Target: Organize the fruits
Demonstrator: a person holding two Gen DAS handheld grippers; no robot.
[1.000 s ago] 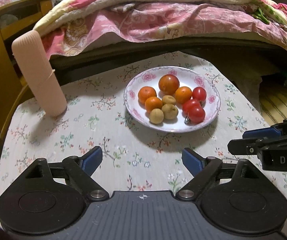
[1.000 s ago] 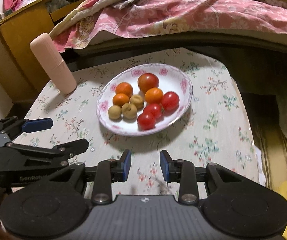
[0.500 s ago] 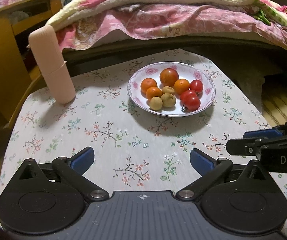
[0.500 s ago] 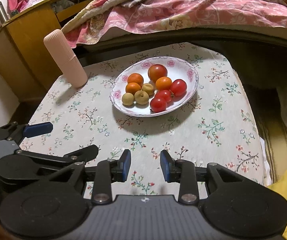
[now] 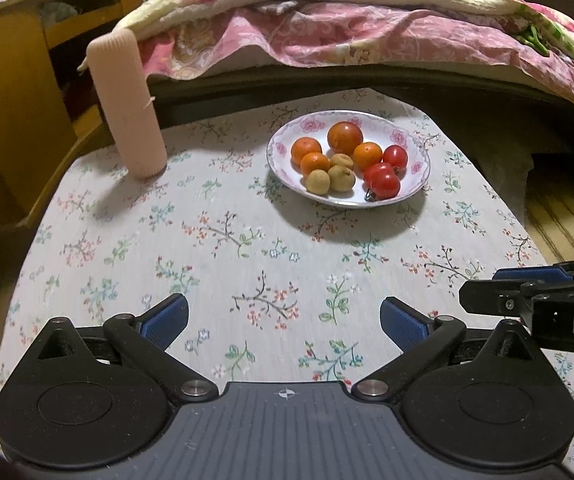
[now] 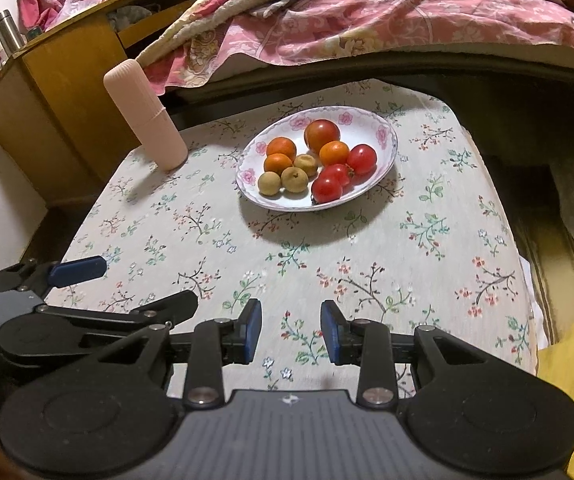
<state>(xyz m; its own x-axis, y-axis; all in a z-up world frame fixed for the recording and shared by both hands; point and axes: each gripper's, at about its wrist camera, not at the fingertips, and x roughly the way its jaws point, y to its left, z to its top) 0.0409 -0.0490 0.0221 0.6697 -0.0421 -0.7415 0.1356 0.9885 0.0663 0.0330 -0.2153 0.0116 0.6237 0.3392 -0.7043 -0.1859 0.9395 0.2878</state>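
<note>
A glossy white ceramic plate with pink flowers holds shiny smooth red tomatoes and dull, rough tan longans. It rests on a matt floral woven tablecloth, near a ribbed, matt pink plastic cylinder.

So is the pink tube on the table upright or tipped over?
Upright. The pink tube stands on its end on the floral tablecloth, left of the plate.

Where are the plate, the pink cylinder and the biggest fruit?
plate (image 6: 385, 136): right wrist view, bare far-right rim.
pink cylinder (image 5: 127, 104): left wrist view, mid body.
biggest fruit (image 6: 322, 134): right wrist view, its centre.
</note>
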